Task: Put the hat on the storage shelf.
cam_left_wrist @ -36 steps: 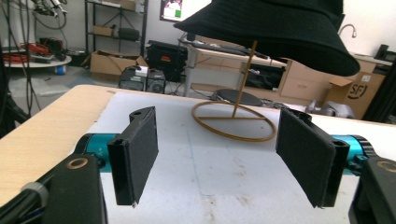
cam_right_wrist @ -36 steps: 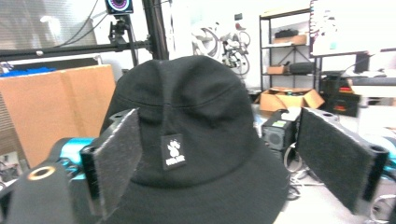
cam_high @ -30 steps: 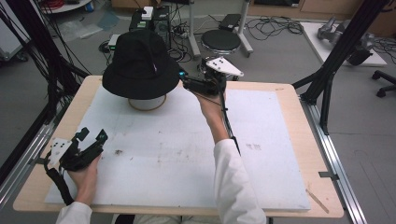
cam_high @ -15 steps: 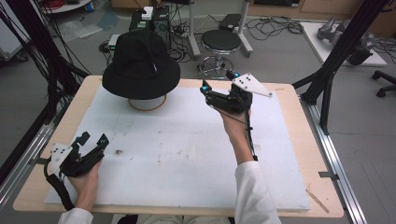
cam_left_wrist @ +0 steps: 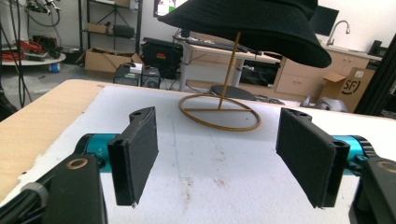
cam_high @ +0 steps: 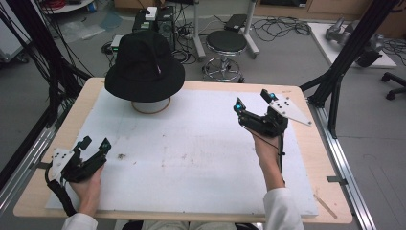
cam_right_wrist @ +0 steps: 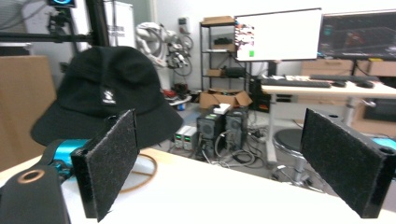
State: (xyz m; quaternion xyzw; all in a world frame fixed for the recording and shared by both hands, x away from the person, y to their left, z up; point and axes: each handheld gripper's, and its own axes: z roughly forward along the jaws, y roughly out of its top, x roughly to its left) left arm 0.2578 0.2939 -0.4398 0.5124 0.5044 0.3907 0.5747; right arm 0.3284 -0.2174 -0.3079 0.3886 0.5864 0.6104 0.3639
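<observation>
Hat [cam_high: 144,66] perched on wire stand [cam_high: 151,105]; left gripper [cam_high: 93,144], right gripper [cam_high: 254,99] both spread, empty. Careless approach: stand likely toppled.

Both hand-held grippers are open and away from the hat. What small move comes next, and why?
Probably rest: settle the right hand-held gripper toward the table's white mat. The black hat sits on its stand, neither gripper holds anything, and the left hand-held gripper is low at the near edge.
</observation>
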